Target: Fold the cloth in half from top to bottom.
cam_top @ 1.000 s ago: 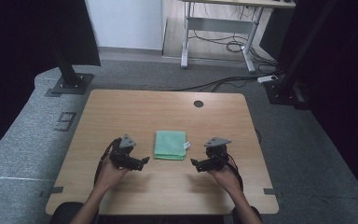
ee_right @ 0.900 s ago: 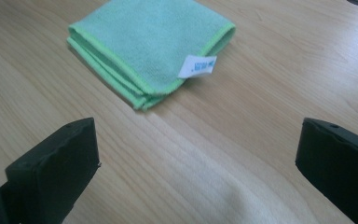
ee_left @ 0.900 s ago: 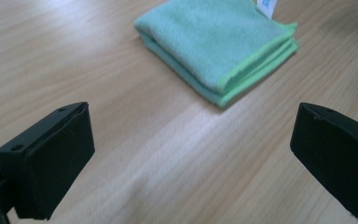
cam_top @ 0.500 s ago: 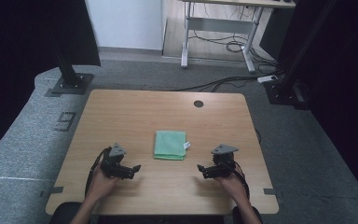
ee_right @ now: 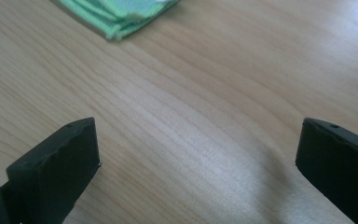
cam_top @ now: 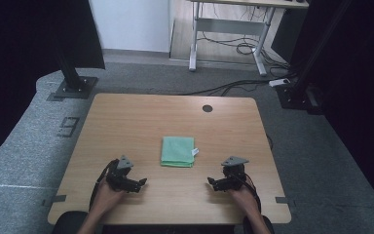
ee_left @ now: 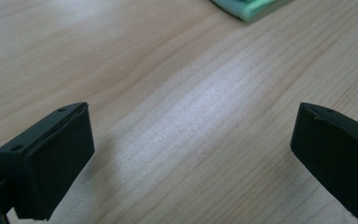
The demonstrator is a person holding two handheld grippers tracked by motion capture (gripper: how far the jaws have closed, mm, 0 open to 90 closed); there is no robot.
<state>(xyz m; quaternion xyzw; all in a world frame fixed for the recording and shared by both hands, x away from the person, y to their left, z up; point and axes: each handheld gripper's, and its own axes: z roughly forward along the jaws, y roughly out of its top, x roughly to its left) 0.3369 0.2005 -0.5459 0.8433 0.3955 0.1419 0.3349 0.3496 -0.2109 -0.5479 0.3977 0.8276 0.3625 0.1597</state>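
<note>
Both hand-held grippers (cam_top: 141, 182) (cam_top: 210, 183) (jaws wide) flank the folded green cloth (cam_top: 177, 151), apart.

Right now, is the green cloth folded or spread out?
Folded: the green cloth is a compact rectangle, and stacked layer edges show in the right gripper view.

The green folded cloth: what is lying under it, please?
The green folded cloth lies flat on the wooden table. Whether anything is between its layers or beneath it cannot be seen.
</note>
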